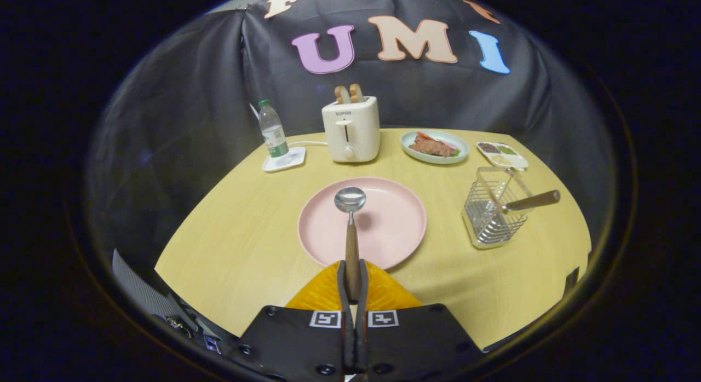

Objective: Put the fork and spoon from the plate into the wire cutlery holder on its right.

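Nearest the camera, the gripper (353, 283) has its two fingers (342, 283) clenched on the wooden handle of the spoon (350, 218), one finger pressing on each side of the handle's near end. From the grip the spoon points straight ahead, its shiny metal bowl lying over the middle of the pink plate (394, 223); whether the bowl touches the plate or hangs just above it I cannot tell. That round plate sits on the pale wooden surface (230, 245) just beyond the fingertips. To the plate's right, and apart from it, stands the wire cutlery holder (493, 215). A utensil with a wooden handle (534, 200) already rests in the holder, leaning out over its right rim with the handle pointing right; its working end is hidden among the wires, so I cannot tell from this view whether it is the fork. Beyond the plate, toward the booth's wall, a white toaster (351, 130) stands with two slices of bread (349, 93) poking out of its top. To the toaster's left a clear water bottle (272, 130) with a green cap stands on a small white coaster (283, 161). To the toaster's right lies a light green dish of food (435, 146), and farther right, just behind the holder, a small divided tray (502, 154) with dark and green fillings.
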